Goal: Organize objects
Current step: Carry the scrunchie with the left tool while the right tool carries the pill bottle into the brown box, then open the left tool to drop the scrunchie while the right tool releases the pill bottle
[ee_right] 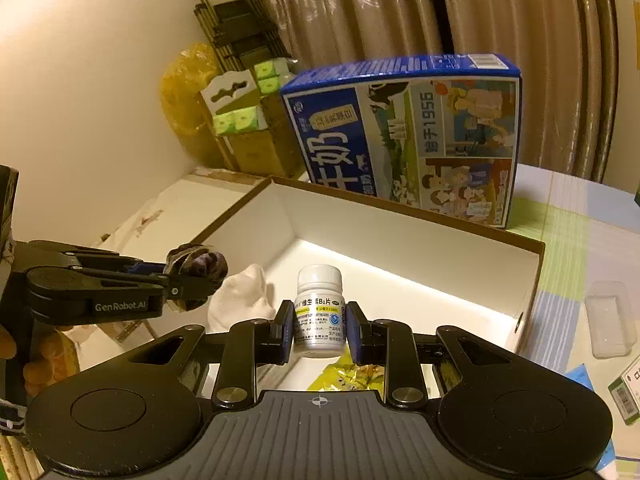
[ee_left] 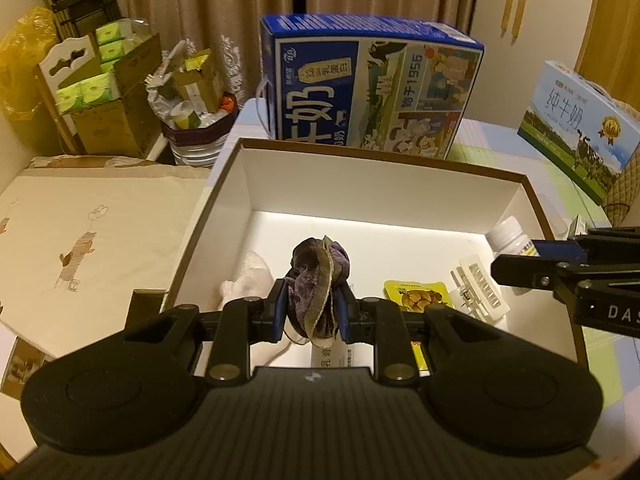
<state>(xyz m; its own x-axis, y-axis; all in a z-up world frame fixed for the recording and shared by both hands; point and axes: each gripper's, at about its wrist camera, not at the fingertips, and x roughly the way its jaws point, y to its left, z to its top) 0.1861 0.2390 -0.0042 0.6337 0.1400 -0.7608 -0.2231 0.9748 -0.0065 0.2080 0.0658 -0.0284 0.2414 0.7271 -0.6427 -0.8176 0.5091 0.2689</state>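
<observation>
A brown-rimmed open box with white walls (ee_left: pixel 360 184) (ee_right: pixel 400 236) stands on the table. My left gripper (ee_left: pixel 311 310) is shut on a bunched purple cloth (ee_left: pixel 318 280) (ee_right: pixel 202 264) held above the box floor. My right gripper (ee_right: pixel 319 330) is shut on a white pill bottle (ee_right: pixel 319 312) (ee_left: pixel 510 236), upright over the box's right side. On the box floor lie a white cloth (ee_left: pixel 250 276) (ee_right: pixel 240 300), a yellow snack packet (ee_left: pixel 418 294) (ee_right: pixel 348 374) and a clear hair clip (ee_left: pixel 480 290). A white labelled item sits partly hidden under the left gripper.
A blue milk carton (ee_left: pixel 372 88) (ee_right: pixel 404 136) stands just behind the box. A pale blue milk box (ee_left: pixel 580 120) sits at far right. A clear plastic tray (ee_right: pixel 610 322) lies on the checked tablecloth right of the box. A waste bin (ee_left: pixel 196 120) and cartons stand at back left.
</observation>
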